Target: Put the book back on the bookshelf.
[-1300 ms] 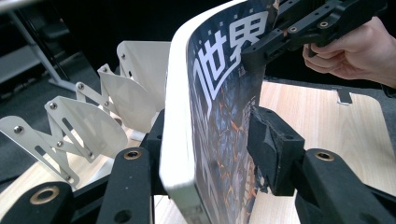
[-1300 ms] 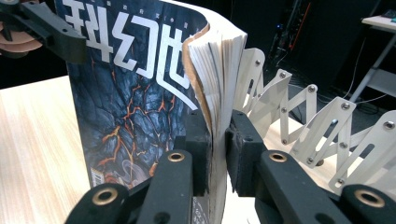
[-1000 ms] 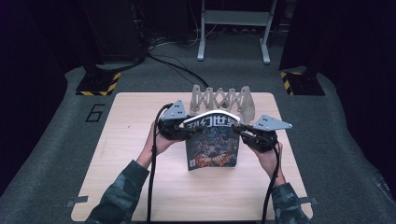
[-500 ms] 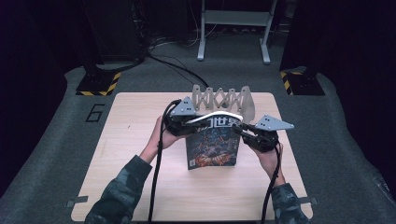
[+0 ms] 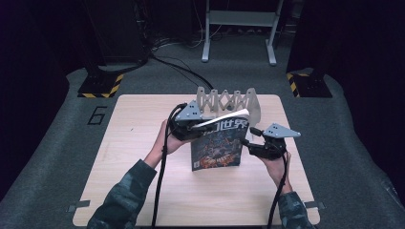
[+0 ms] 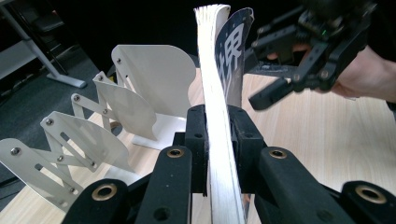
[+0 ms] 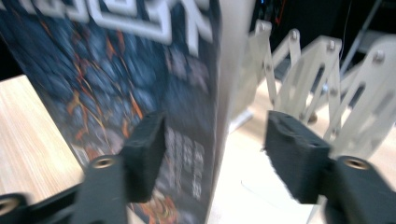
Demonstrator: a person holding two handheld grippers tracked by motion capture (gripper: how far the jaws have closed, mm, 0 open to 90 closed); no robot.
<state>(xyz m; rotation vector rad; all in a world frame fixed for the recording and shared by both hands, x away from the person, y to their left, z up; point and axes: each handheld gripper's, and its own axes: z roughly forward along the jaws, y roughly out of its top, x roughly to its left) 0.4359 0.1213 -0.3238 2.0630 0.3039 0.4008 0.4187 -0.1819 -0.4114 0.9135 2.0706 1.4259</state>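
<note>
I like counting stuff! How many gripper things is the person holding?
2. The left hand-held gripper is clamped on the magazine at its top left edge. The right hand-held gripper is at the magazine's right edge, its jaws apart around it.

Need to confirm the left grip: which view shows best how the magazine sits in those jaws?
Left gripper view: the magazine stands edge-on, pinched between both pads. High view shows its cover; right gripper view shows its cover, blurred.
</note>
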